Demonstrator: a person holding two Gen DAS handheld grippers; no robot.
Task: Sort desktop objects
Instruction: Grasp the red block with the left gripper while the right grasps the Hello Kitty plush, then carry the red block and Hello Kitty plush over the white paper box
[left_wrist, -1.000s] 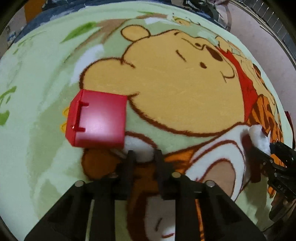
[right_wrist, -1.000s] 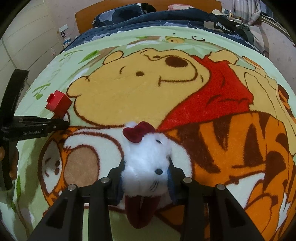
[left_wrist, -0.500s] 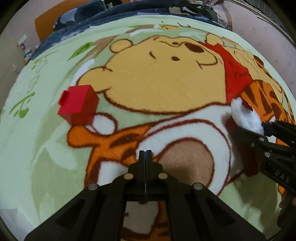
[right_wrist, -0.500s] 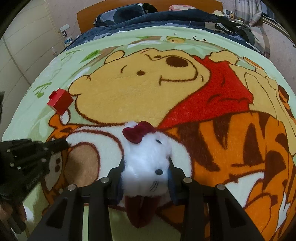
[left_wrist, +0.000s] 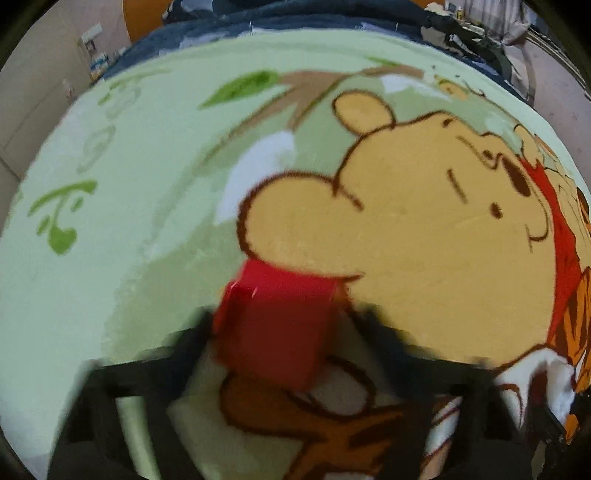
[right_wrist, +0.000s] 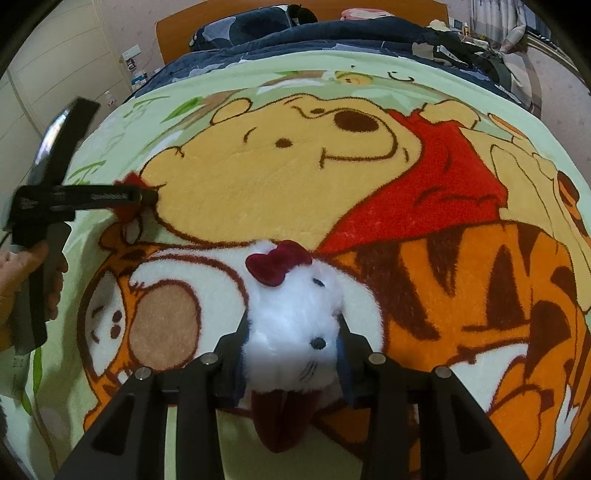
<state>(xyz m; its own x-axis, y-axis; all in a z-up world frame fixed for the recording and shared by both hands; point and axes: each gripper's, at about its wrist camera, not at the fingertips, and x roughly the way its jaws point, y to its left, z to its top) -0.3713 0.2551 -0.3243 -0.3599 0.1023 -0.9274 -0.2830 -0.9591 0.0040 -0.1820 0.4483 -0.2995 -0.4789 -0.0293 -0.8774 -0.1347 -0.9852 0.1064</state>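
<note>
Red block (left_wrist: 273, 325), white plush toy (right_wrist: 295, 325) with dark red bow (right_wrist: 277, 264), pale green blanket (right_wrist: 332, 443) printed with yellow bear, orange-striped tiger

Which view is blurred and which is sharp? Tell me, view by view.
Left wrist view: motion-blurred throughout, smearing the red box and the left hand-held gripper around it. Right wrist view: sharp, white plush toy crisp in the right hand-held gripper; fisheye curves the blanket edges.
</note>
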